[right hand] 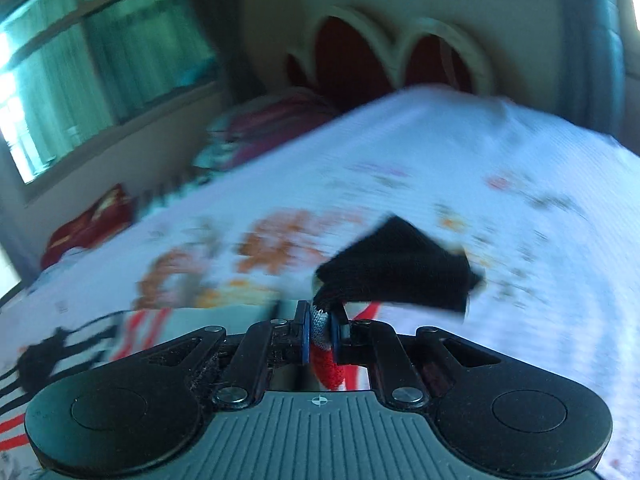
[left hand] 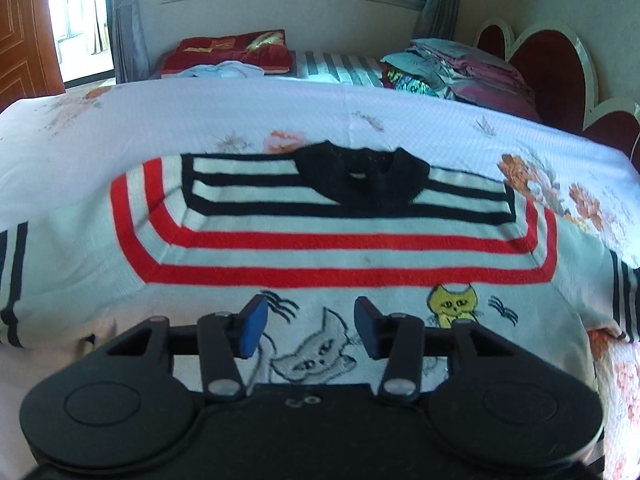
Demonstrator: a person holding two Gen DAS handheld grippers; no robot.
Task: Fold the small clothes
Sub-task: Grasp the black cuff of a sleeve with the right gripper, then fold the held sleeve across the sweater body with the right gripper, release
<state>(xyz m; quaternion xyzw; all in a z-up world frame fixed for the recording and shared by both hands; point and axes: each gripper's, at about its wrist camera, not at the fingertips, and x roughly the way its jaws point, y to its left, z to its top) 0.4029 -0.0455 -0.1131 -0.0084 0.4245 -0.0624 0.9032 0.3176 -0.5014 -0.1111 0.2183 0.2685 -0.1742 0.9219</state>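
Note:
A small white knit sweater (left hand: 320, 240) with red and black stripes, a black collar (left hand: 360, 176) and embroidered cats lies flat, front up, on the bed. My left gripper (left hand: 310, 312) hovers low over its lower front, jaws apart, the grey cat showing between the blue pads; nothing is pinched. In the blurred right wrist view my right gripper (right hand: 320, 320) is shut on a bunched fold of the sweater's red and white knit (right hand: 330, 364). A black cuff (right hand: 400, 268) sticks out past the fingertips, lifted above the bedspread.
The sweater rests on a white floral bedspread (left hand: 240, 112). Beyond it lie a folded red blanket (left hand: 232, 52) and a pile of folded clothes (left hand: 460, 68). A red, heart-shaped headboard (left hand: 552, 72) stands at the right, a window behind.

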